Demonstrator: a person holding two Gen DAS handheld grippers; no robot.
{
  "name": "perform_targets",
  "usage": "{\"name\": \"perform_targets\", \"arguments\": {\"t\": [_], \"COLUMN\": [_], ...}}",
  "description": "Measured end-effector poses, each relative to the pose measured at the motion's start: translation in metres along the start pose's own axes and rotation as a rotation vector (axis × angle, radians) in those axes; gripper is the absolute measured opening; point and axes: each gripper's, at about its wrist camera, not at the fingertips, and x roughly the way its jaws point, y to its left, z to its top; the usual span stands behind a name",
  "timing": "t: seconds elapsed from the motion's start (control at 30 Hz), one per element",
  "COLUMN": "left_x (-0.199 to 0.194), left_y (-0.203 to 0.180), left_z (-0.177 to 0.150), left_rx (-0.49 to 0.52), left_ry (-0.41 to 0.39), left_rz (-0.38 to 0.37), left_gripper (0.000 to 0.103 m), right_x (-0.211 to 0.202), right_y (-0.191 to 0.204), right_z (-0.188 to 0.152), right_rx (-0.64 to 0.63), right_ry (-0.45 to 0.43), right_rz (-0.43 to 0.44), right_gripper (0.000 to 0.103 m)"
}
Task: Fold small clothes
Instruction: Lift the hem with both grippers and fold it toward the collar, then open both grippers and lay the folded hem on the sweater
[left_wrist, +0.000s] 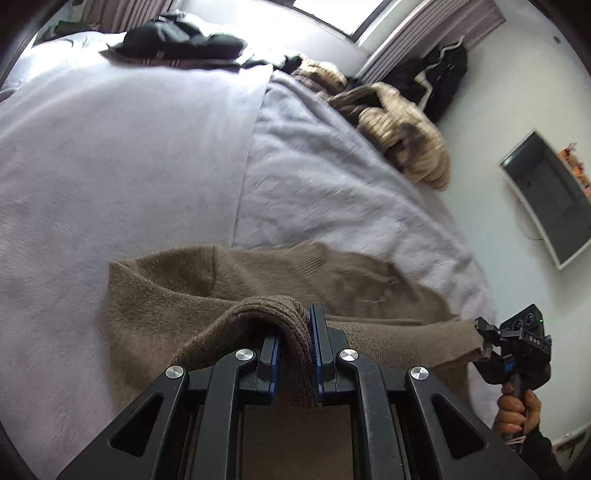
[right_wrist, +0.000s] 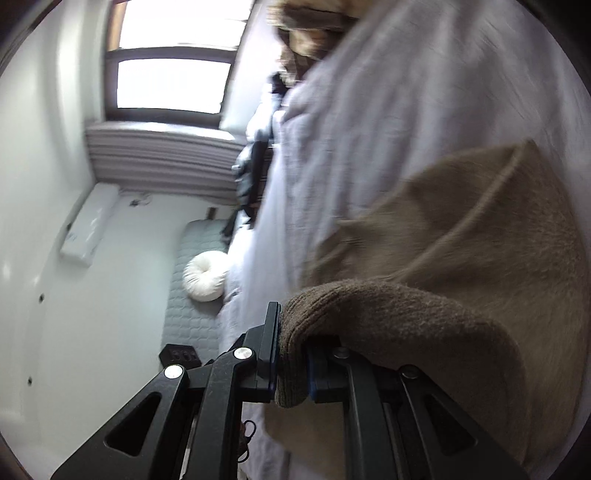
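Left fingers: your left gripper (left_wrist: 295, 350) is pinching a ribbed edge of the brown sweater (left_wrist: 258, 291); the knit is bunching thick between the blue pads (left_wrist: 318, 347), and a tongue of it is hanging below them.
Right fingers: your right gripper (right_wrist: 291, 354) is clamping another ribbed edge of the same sweater (right_wrist: 461, 258), with the fabric rolling over the right-hand finger and hiding most of it.
Grip risk: you are holding only the rim on both sides. I judge that a sharp pull is likely to drag the fuzzy knit out of one pinch, most likely on the right, where the depth of the bite is not visible.
Garment position: the sweater's far part is lying on the lilac blanket (left_wrist: 147, 166) while the near edge is hanging raised between your two grippers.
Span: in the left view your right gripper (left_wrist: 484, 338) is drawing the edge taut toward the bedside; uneven height between the hands is likely to skew the fold line.
Drag risk: the resting body is wrinkling in the middle; carrying the edge over it too low is likely to push those creases into the fold.
Blanket risk: the blanket itself is rumpling near the bed's edge and may shift with the sweater.
Surroundings: the tan knit pile (left_wrist: 410, 144) and dark clothes (left_wrist: 181, 37) are lying well apart.
Image quality: the right view is blurring, so fine contact there is uncertain.
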Motion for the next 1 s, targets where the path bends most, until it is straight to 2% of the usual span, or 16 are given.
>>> {"name": "perform_targets", "arguments": {"t": [0.1,0.2,0.27,0.33,0.37,0.4,0.5,0.57,0.6,0.67,0.73,0.77,0.83,0.9,0.93,1.0], "left_x": [0.021,0.027,0.024,0.013,0.001,-0.012,-0.026,-0.027,-0.024,-0.014,0.003,0.013,0.026,0.023,0.018,-0.001], "left_y": [0.006,0.011,0.013,0.010,0.008,0.003,-0.004,-0.009,-0.013,-0.020,-0.021,-0.019,-0.012,-0.003,-0.001,0.006], "left_z": [0.000,0.003,0.005,0.008,0.008,0.010,0.013,0.015,0.014,0.012,0.008,0.004,-0.002,-0.008,-0.010,-0.014], "left_rx": [-0.003,-0.027,-0.037,-0.033,-0.023,0.002,0.038,0.066,0.085,0.107,0.103,0.099,0.098,0.097,0.099,0.112], "left_ry": [0.012,0.036,0.034,-0.011,-0.062,-0.117,-0.132,-0.122,-0.110,-0.085,-0.052,-0.037,-0.009,0.009,0.006,-0.007], "left_rz": [0.040,0.033,0.022,0.054,0.074,0.080,0.067,0.048,0.036,0.030,0.053,0.082,0.152,0.151,0.148,0.189], "left_gripper": [0.016,0.018,0.032,0.081,0.086,0.086,0.086,0.086,0.086,0.086,0.086,0.086,0.086,0.086,0.086,0.086], "right_x": [0.009,0.011,0.010,0.007,0.003,0.000,-0.005,-0.002,0.001,0.011,0.023,0.028,0.025,0.007,-0.006,-0.028], "right_y": [-0.022,-0.032,-0.033,-0.030,-0.027,-0.024,-0.006,0.012,0.021,0.032,0.033,0.030,0.016,0.002,-0.001,-0.004], "right_z": [0.009,0.018,0.023,0.029,0.031,0.033,0.034,0.033,0.032,0.028,0.027,0.028,0.029,0.030,0.030,0.027], "right_rx": [0.073,0.136,0.160,0.152,0.144,0.140,0.096,0.011,-0.029,-0.101,-0.138,-0.153,-0.150,-0.112,-0.095,-0.080], "right_ry": [-0.015,-0.035,-0.049,-0.080,-0.102,-0.119,-0.132,-0.112,-0.097,-0.056,-0.031,-0.027,-0.051,-0.104,-0.140,-0.187], "right_rz": [0.002,0.048,0.066,0.075,0.079,0.094,0.091,0.053,0.031,-0.046,-0.125,-0.192,-0.346,-0.356,-0.366,-0.393], "right_gripper": [0.015,0.017,0.023,0.039,0.045,0.055,0.055,0.049,0.042,0.041,0.041,0.041,0.037,0.031,0.034,0.035]}}
